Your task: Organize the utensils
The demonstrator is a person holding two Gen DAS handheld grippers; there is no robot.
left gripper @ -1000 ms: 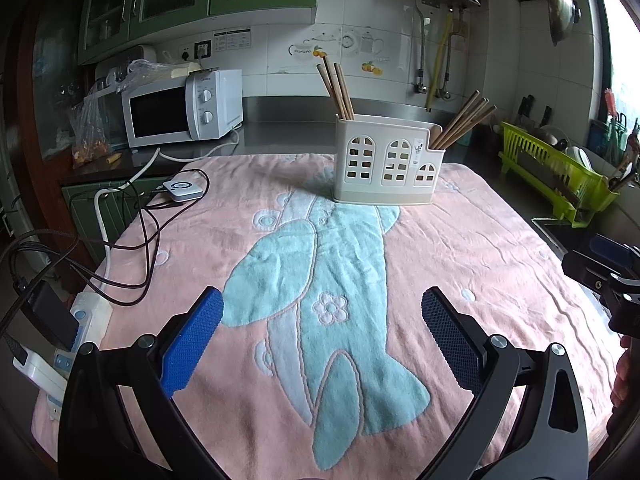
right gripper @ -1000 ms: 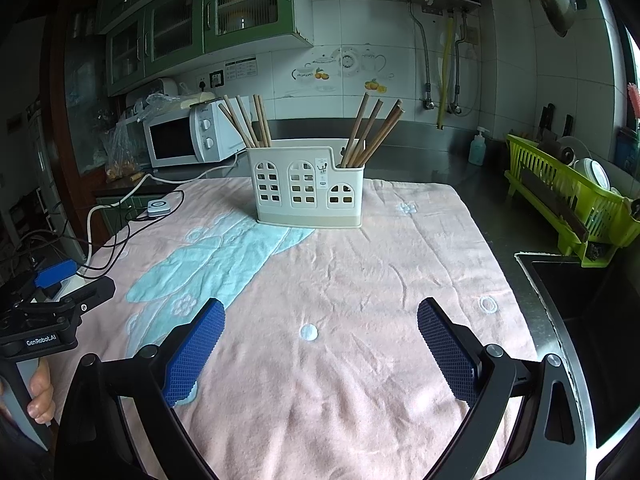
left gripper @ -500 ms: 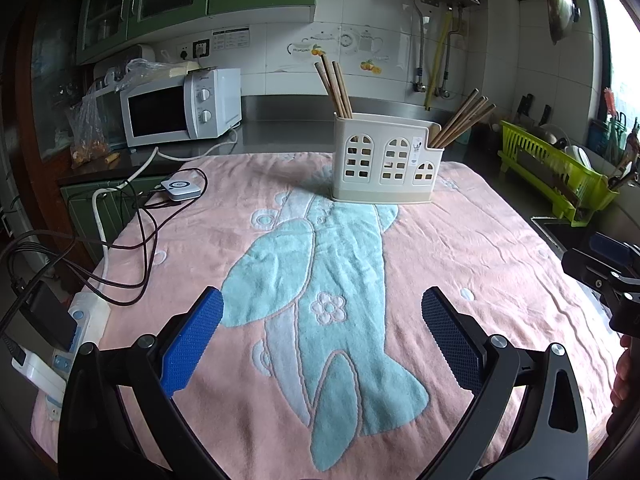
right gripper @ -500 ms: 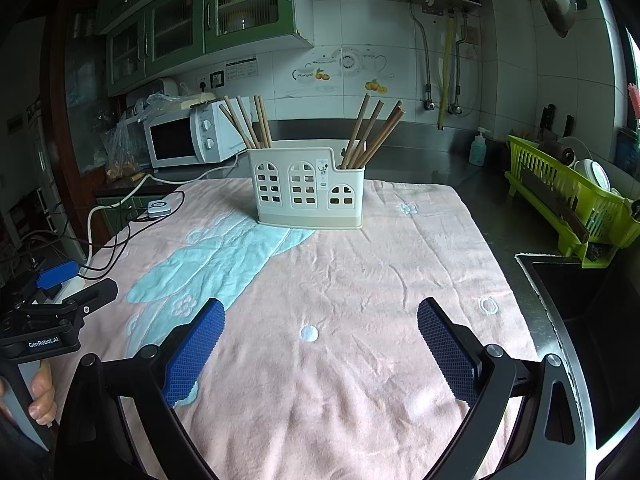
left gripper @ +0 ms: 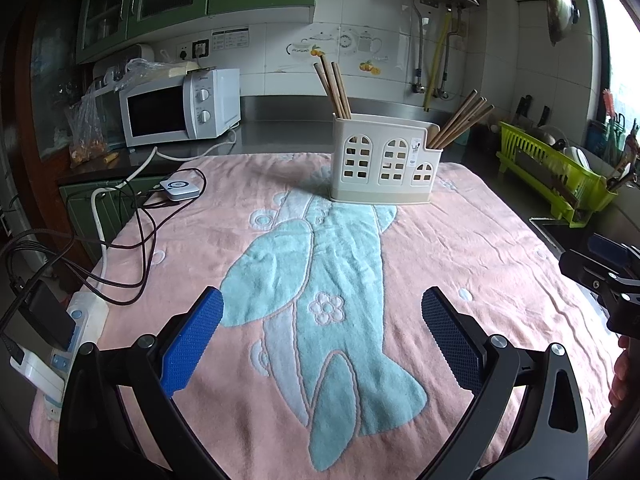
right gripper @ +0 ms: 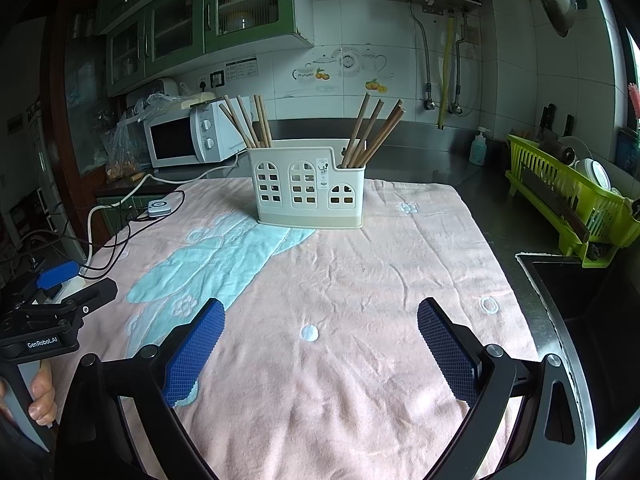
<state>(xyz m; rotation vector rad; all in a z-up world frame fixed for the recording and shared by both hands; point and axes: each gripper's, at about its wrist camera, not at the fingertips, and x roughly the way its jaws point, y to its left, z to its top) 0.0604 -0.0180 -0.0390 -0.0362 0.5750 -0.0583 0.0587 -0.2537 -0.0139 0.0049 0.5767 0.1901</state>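
Almost nothing has moved in the last second: the left gripper [left gripper: 322, 320] and right gripper [right gripper: 320, 322] still hover over the pink towel [right gripper: 360, 280], jaws wide apart and empty. The utensil holder [right gripper: 310, 188] stands at the towel's far edge, with chopsticks [right gripper: 372, 134] upright in its two end compartments.

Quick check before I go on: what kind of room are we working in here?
Most likely a home kitchen: a white microwave on the steel counter, a lime-green plastic dish rack beside a sink, and green glass-front wall cabinets.
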